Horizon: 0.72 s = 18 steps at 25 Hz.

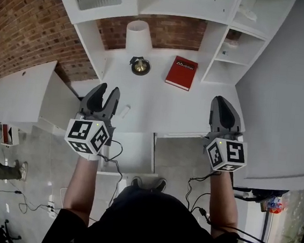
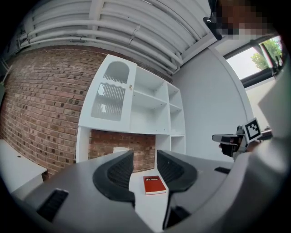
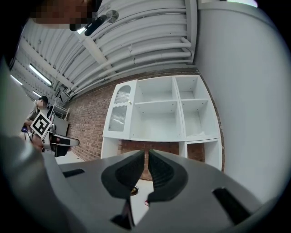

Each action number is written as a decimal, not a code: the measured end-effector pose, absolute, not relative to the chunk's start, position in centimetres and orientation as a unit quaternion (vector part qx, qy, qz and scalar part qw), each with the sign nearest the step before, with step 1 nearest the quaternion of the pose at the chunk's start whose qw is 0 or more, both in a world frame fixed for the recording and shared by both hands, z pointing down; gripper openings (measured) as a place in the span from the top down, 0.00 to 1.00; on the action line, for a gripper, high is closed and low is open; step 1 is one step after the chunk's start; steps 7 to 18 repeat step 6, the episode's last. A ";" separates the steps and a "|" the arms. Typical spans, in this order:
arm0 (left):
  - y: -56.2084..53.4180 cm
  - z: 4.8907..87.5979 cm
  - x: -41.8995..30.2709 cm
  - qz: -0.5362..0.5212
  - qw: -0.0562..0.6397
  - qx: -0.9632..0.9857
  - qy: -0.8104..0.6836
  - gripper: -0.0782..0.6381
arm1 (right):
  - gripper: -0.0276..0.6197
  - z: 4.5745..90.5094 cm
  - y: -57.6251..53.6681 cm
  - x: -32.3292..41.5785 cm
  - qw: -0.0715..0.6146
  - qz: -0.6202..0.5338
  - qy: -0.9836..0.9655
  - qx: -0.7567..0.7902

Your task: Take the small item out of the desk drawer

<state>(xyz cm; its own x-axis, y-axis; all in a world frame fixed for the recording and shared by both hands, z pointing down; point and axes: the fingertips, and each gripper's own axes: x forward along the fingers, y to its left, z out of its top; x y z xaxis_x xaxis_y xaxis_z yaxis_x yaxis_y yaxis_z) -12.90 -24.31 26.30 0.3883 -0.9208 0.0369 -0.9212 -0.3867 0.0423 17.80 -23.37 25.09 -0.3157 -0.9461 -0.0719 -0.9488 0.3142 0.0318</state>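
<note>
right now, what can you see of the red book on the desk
The red book is closed and lies flat on the white desk, cover up and slightly askew. White lettering runs along the top of the cover, and a pale page edge shows along one side. It sits to the right of a small brass object, apart from it. Only the desk touches it.

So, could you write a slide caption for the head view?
Left tongs and right tongs hover above a white desk with a red book on it.
</note>
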 end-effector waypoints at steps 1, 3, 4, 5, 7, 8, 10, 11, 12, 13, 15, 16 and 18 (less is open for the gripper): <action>-24.7 26.3 -13.2 0.000 0.029 0.835 -0.550 0.67 | 0.92 25.0 -23.4 17.5 0.018 0.036 0.808 -0.588; -25.3 26.8 -13.9 -0.004 0.031 0.840 -0.542 0.67 | 0.92 25.1 -23.4 16.8 0.015 0.038 0.802 -0.596; -25.5 27.2 -14.4 -0.005 0.033 0.842 -0.538 0.67 | 0.92 25.3 -23.4 16.2 0.013 0.039 0.800 -0.599; -25.6 27.7 -15.0 -0.006 0.036 0.844 -0.535 0.67 | 0.92 25.6 -23.3 15.5 0.011 0.039 0.798 -0.601; -25.7 28.1 -15.7 -0.006 0.038 0.845 -0.533 0.67 | 0.92 25.9 -23.3 14.8 0.009 0.040 0.797 -0.603; -25.7 28.1 -15.7 -0.006 0.038 0.845 -0.533 0.67 | 0.92 25.9 -23.3 14.8 0.009 0.040 0.797 -0.603; -25.7 28.1 -15.7 -0.006 0.038 0.845 -0.533 0.67 | 0.92 25.9 -23.3 14.8 0.009 0.040 0.797 -0.603; -25.7 28.1 -15.7 -0.006 0.038 0.845 -0.533 0.67 | 0.92 25.9 -23.3 14.8 0.009 0.040 0.797 -0.603; -25.7 28.1 -15.7 -0.006 0.038 0.845 -0.533 0.67 | 0.92 25.9 -23.3 14.8 0.009 0.040 0.797 -0.603; -25.7 28.1 -15.7 -0.006 0.038 0.845 -0.533 0.67 | 0.92 25.9 -23.3 14.8 0.009 0.040 0.797 -0.603; -25.7 28.1 -15.7 -0.006 0.038 0.845 -0.533 0.67 | 0.92 25.9 -23.3 14.8 0.009 0.040 0.797 -0.603; -25.7 28.1 -15.7 -0.006 0.038 0.845 -0.533 0.67 | 0.92 25.9 -23.3 14.8 0.009 0.040 0.797 -0.603; -25.7 28.1 -15.7 -0.006 0.038 0.845 -0.533 0.67 | 0.92 25.9 -23.3 14.8 0.009 0.040 0.797 -0.603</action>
